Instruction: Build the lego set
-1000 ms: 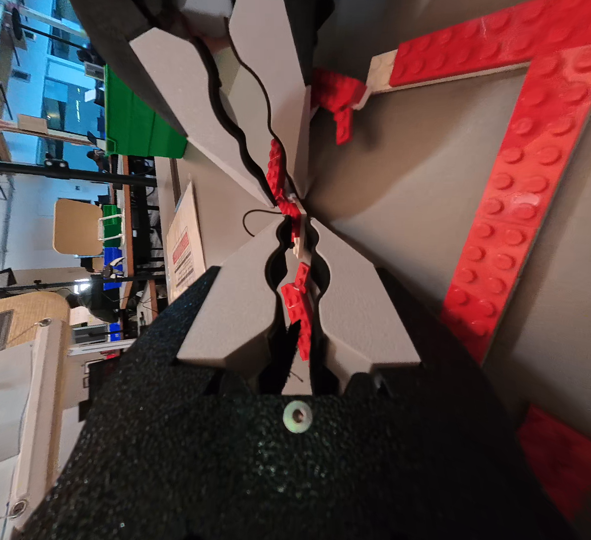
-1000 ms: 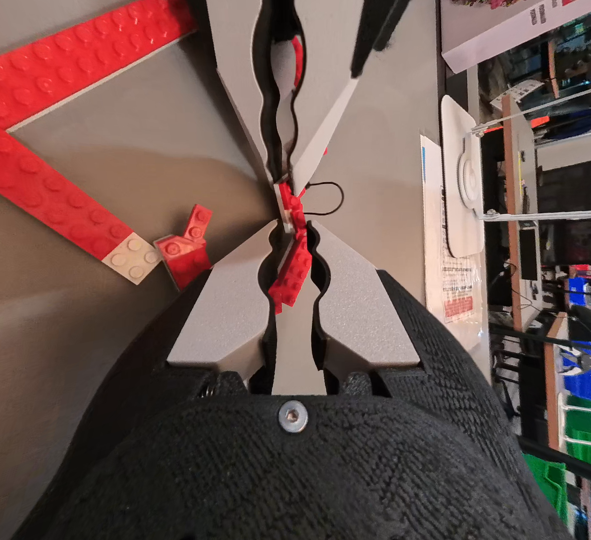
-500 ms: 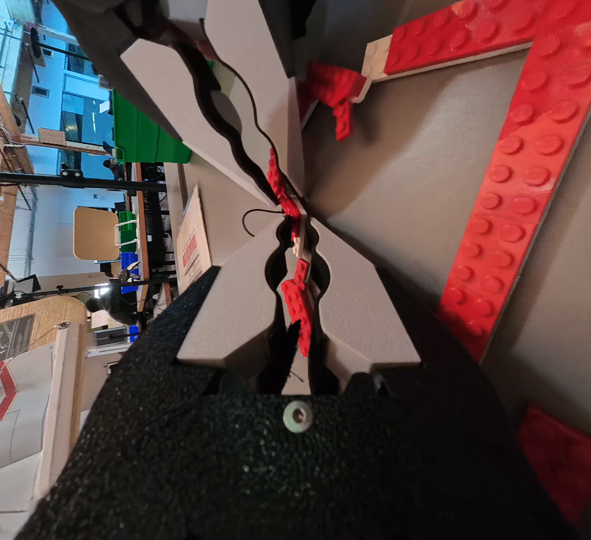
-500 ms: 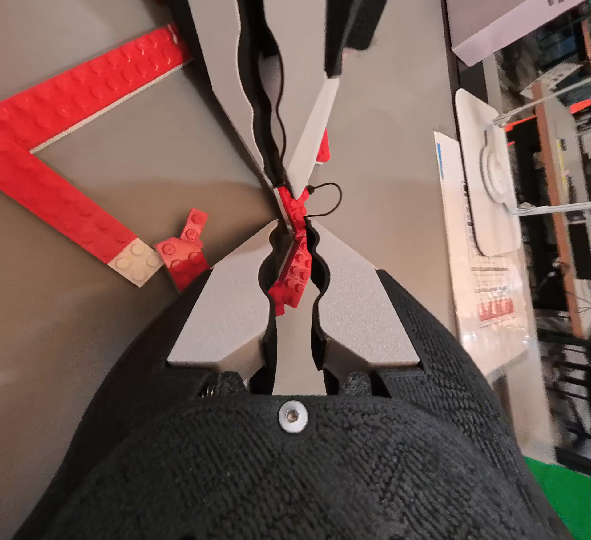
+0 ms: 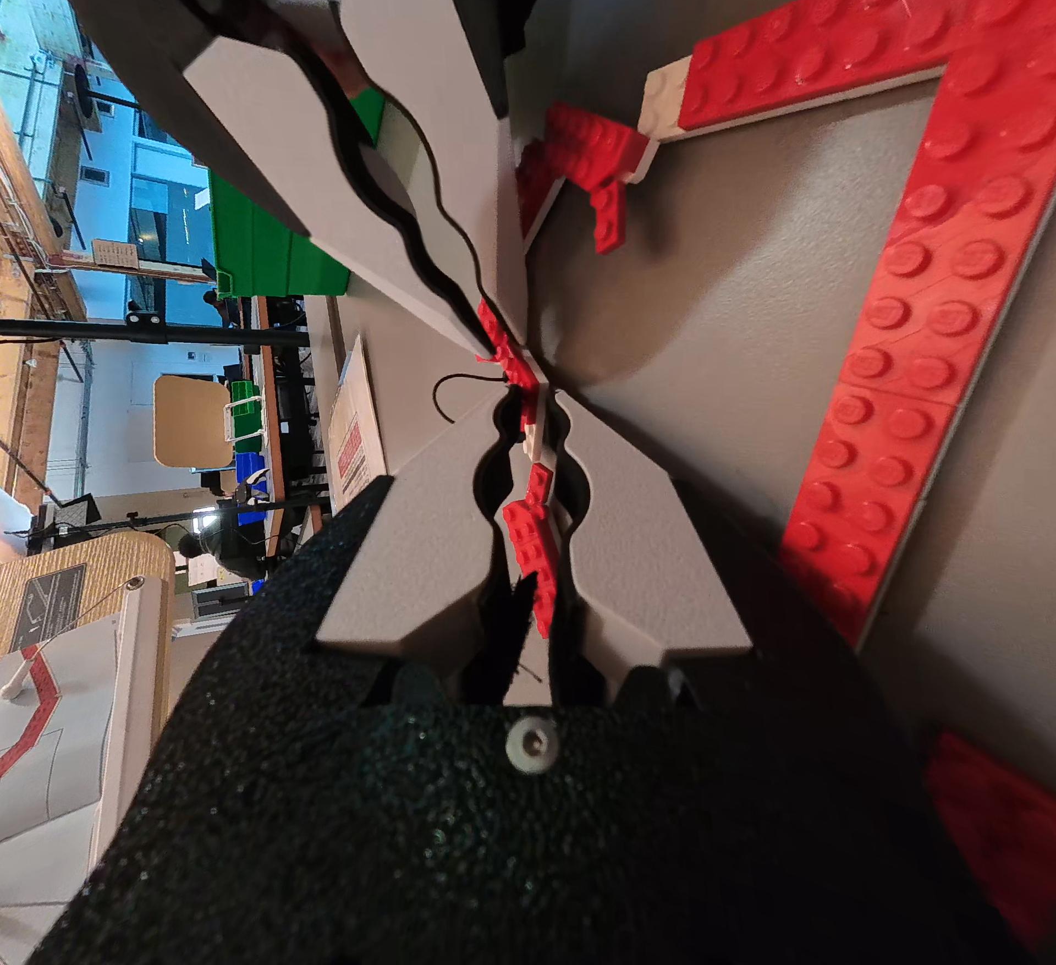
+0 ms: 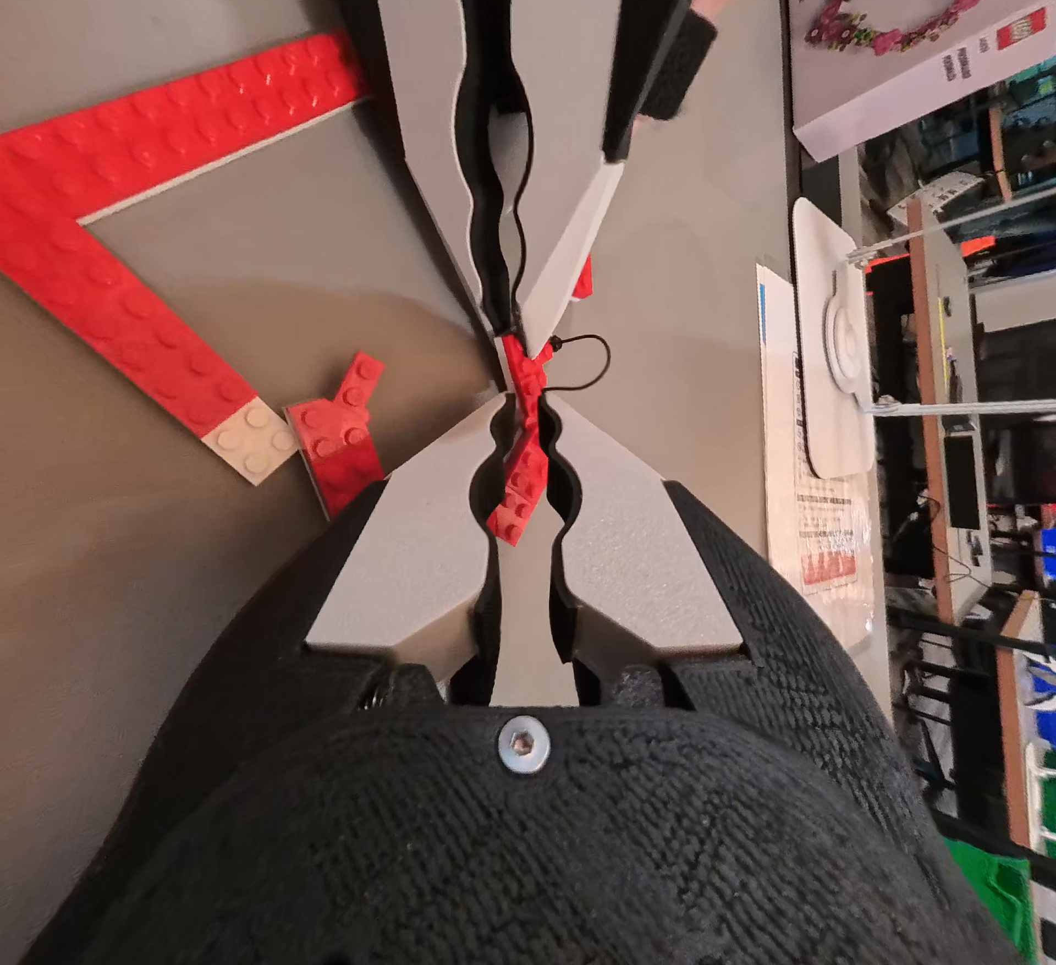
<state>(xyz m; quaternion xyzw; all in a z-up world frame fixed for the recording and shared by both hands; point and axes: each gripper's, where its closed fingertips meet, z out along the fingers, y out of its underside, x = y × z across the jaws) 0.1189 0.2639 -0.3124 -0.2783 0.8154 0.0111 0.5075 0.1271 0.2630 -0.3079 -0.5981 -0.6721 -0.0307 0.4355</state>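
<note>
**Left wrist view and right wrist view: both grippers pinching one red plate assembly tip to tip**

Left wrist view, left to right: green bin [image 5: 268,246] at the far bench edge, a laminated sheet [image 5: 354,440] beside it, then the grey bench [image 5: 714,337]. Left gripper [image 5: 528,406] has its grey, wavy-edged fingers [image 5: 417,537] clamped on a thin red plate assembly [image 5: 534,543] with a small white piece in it. Long axis runs along the fingers, pointing away from the camera into the right gripper [image 5: 503,349], which meets it tip to tip from above. A thin black cord loop [image 5: 451,394] sticks out at the junction. Further right, a small red plate cluster [image 5: 588,160] lies on the bench, touching the white end plate [image 5: 663,97] of a large red L-shaped frame [image 5: 926,309]: flat, studded, glossy plastic, two studs wide.

Right wrist view, left to right: the same L-shaped frame [image 6: 131,229] lies flat, its white end plate [image 6: 251,440] touching the red plate cluster [image 6: 337,434]. Right gripper [image 6: 523,394], matte grey fingers [image 6: 628,554] in a black textured housing, is closed on the red plate assembly [image 6: 523,474]. It sits edge-on and slightly skewed, long axis toward the left gripper [image 6: 511,337], whose tips also bite it. Cord loop [image 6: 588,366] just right of the junction. Far right: white round-cornered pad [image 6: 828,337] on a laminated sheet [image 6: 817,509], and a white set box [image 6: 914,11] with a flower wreath picture.
</note>
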